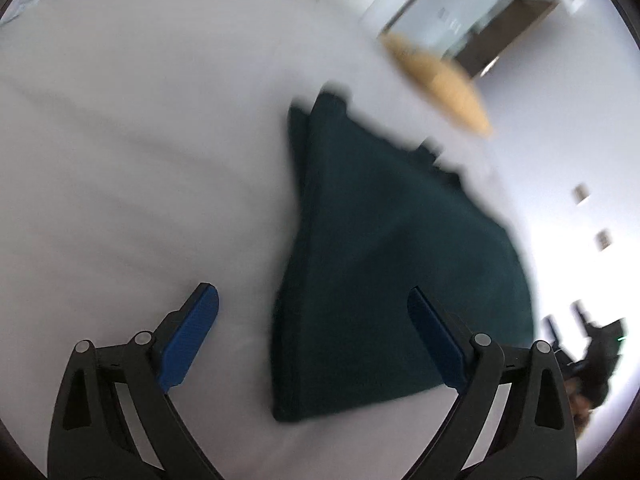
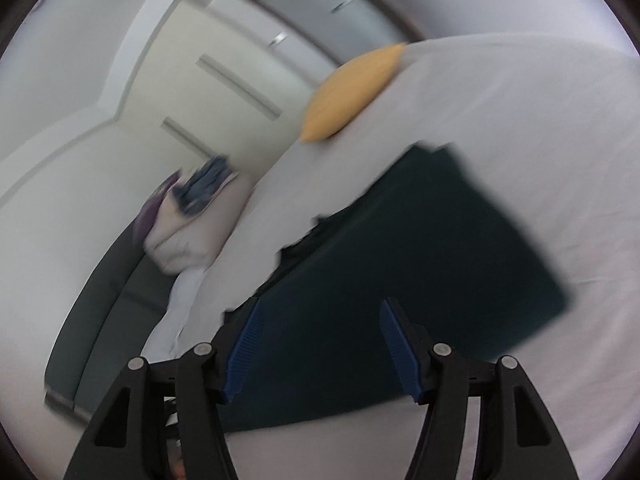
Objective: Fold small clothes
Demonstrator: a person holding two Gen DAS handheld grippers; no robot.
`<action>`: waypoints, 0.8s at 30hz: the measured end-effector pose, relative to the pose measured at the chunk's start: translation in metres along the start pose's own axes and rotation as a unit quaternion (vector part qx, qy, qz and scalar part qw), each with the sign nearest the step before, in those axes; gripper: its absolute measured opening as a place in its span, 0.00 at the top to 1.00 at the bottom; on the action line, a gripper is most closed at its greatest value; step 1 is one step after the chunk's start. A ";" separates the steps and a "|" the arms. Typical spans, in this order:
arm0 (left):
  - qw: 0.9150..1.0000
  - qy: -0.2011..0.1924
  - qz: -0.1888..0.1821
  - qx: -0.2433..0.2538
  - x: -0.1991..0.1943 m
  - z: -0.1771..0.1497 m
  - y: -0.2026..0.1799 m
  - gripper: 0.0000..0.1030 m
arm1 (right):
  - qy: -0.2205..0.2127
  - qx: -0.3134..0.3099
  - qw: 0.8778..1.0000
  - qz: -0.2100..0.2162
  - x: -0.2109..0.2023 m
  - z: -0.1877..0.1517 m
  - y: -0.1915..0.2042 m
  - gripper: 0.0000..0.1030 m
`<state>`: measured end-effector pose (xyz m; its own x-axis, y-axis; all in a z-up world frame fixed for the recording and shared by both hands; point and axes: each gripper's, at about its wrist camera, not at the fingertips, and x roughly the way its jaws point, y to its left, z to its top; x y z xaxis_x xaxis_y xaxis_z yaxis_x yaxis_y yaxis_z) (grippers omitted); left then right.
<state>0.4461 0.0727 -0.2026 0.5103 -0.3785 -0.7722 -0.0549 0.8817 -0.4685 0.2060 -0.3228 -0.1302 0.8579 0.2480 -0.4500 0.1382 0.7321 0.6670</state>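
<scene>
We see a dark teal folded garment point(image 1: 384, 248) lying flat on a white bed sheet point(image 1: 140, 140). Both views are blurred.

In the left wrist view, our left gripper point(image 1: 312, 304) has its blue pads point(image 1: 188, 340) spread wide apart and holds nothing. The garment lies just ahead of it and toward its right finger, whose pad overlaps the cloth's near right part in the picture; we cannot tell whether it touches. The left finger stands over bare sheet. Farther ahead and to the right, a yellow cushion point(image 1: 436, 80) sits at the bed's edge.

In the right wrist view, our right gripper point(image 2: 320, 344) is partly open, with nothing pinched between the pads. The garment spreads ahead of and beneath the fingers, reaching away to the right. The yellow cushion point(image 2: 352, 92) lies well ahead, slightly left.

Far to the left of this gripper, off the bed, a pale soft bag or basket point(image 2: 188, 232) holds bundled blue and purple clothes point(image 2: 204, 184); the blur hides more detail.
</scene>
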 end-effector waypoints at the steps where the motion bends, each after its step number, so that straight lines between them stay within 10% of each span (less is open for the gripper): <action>1: 1.000 0.003 0.014 0.011 0.004 0.002 -0.005 0.06 | 0.009 -0.002 1.000 0.008 0.009 -0.001 0.006 0.38; 8: 0.991 0.017 0.098 0.090 0.034 0.008 -0.043 0.06 | 0.051 -0.034 0.998 -0.006 0.026 -0.020 0.018 0.38; 24: 0.989 0.005 0.106 0.102 0.029 -0.006 -0.041 0.06 | 0.142 -0.096 0.985 0.023 0.115 -0.033 0.076 0.38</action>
<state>0.4578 0.0241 -0.2085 0.4977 -0.1802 -0.8484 0.0155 0.9799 -0.1990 0.2987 -0.2179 -0.1507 0.6839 0.4318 -0.5880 -0.0179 0.8157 0.5782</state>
